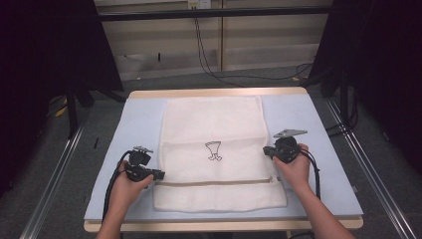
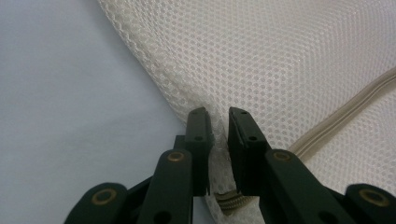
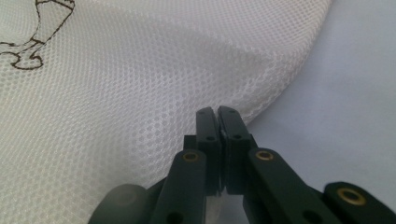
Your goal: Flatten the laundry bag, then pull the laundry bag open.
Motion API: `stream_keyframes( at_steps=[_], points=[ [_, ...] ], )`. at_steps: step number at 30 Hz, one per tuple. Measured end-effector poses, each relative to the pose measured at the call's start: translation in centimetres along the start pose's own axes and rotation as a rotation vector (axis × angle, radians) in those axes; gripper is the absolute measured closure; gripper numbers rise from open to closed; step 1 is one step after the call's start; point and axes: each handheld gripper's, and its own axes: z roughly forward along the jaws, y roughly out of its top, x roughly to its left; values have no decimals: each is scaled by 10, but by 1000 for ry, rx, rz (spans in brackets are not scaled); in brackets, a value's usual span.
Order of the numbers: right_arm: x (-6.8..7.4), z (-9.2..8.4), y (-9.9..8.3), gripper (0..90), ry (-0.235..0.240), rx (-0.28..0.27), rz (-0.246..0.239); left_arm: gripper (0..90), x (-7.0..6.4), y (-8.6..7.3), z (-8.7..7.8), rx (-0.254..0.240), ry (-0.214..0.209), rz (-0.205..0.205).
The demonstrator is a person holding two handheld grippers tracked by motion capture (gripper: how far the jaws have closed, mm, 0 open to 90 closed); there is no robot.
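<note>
A white mesh bag [image 1: 214, 124] lies flat on the pale blue mat [image 1: 142, 119], with a small dark line drawing [image 1: 214, 151] at its middle and a beige zipper [image 1: 214, 182] across its near end. My left gripper [image 1: 160, 175] is at the bag's left edge, level with the zipper. In the left gripper view it [image 2: 221, 116] is shut on bunched mesh [image 2: 261, 56], with the zipper [image 2: 345, 116] running off to the right. My right gripper [image 1: 266, 151] pinches the bag's right edge. Its jaws [image 3: 217, 114] are pressed together on the mesh [image 3: 140, 93], which lifts into a soft ridge.
The mat covers a wooden table [image 1: 214, 92] whose near edge is by the person's forearms. Black cables [image 1: 209, 59] run over the grey floor behind it. Dark stands flank the table, and metal rails [image 1: 59, 164] run along both sides.
</note>
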Motion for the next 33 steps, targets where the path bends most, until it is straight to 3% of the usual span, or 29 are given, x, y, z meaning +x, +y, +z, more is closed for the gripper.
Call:
stream_keyframes(
  at_steps=[5,6,8,12,14,28,33],
  points=[
    [3,-1,0,879,21,-9,-3,788,3,-2,-4,7,14,0],
    [4,-1,1,879,27,-8,0,788,3,-3,-4,-3,17,-17],
    [6,-1,1,879,31,-10,0,792,5,-3,-5,7,17,-5],
    [11,0,2,879,41,-2,-17,793,5,-8,-10,1,33,-29],
    [13,1,2,879,40,-6,-29,793,7,-8,-12,23,31,-11],
    [19,1,1,873,66,-1,-40,795,11,-10,-15,24,53,-33],
    [17,0,0,835,76,-15,-29,726,11,-8,-18,19,62,-24]
  ],
)
